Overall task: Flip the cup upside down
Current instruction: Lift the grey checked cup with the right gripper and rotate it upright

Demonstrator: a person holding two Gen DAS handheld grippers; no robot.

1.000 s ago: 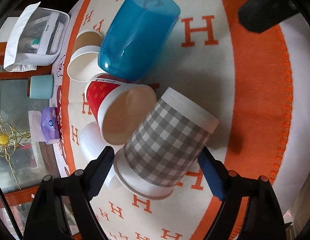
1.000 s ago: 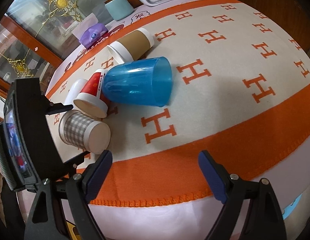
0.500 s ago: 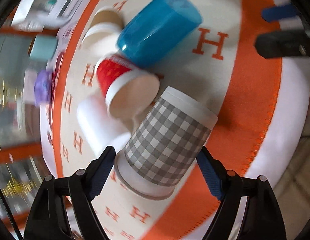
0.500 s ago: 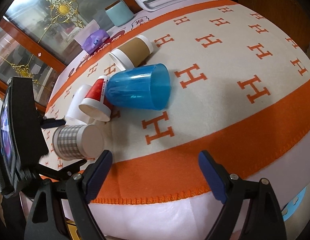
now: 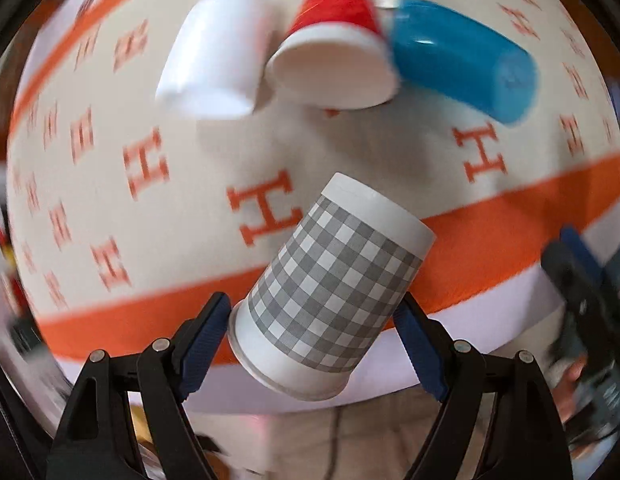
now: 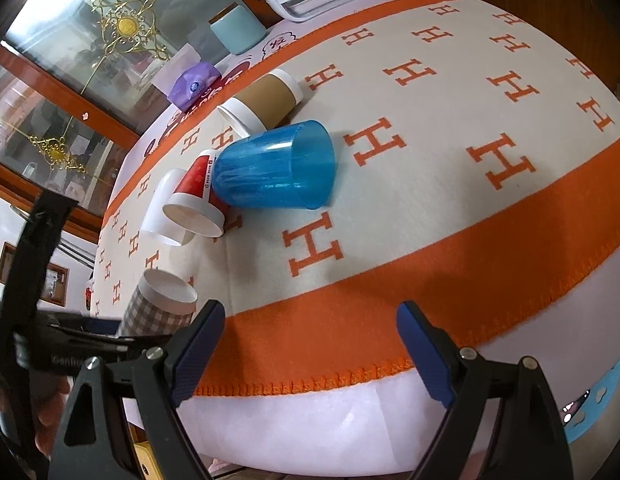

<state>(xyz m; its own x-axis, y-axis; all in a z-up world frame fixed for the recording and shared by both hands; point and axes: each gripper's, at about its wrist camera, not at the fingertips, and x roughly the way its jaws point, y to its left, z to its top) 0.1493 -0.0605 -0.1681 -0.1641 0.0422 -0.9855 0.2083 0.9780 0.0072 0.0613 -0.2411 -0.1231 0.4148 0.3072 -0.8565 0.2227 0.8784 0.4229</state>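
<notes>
Left wrist view: checked cup between left hand-held gripper fingers

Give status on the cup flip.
Done: the left tongs have gripped the checked cup and lifted it off the cloth. In hand: it is tilted mid-turn, not yet upside down. Left: finish the turn, set it down, release. Right tongs are open and empty.

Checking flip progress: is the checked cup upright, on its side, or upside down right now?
Tilted, neither upright nor upside down. The checked cup leans between the left gripper's fingers above the blanket; its wide end faces up and is closed.
</notes>
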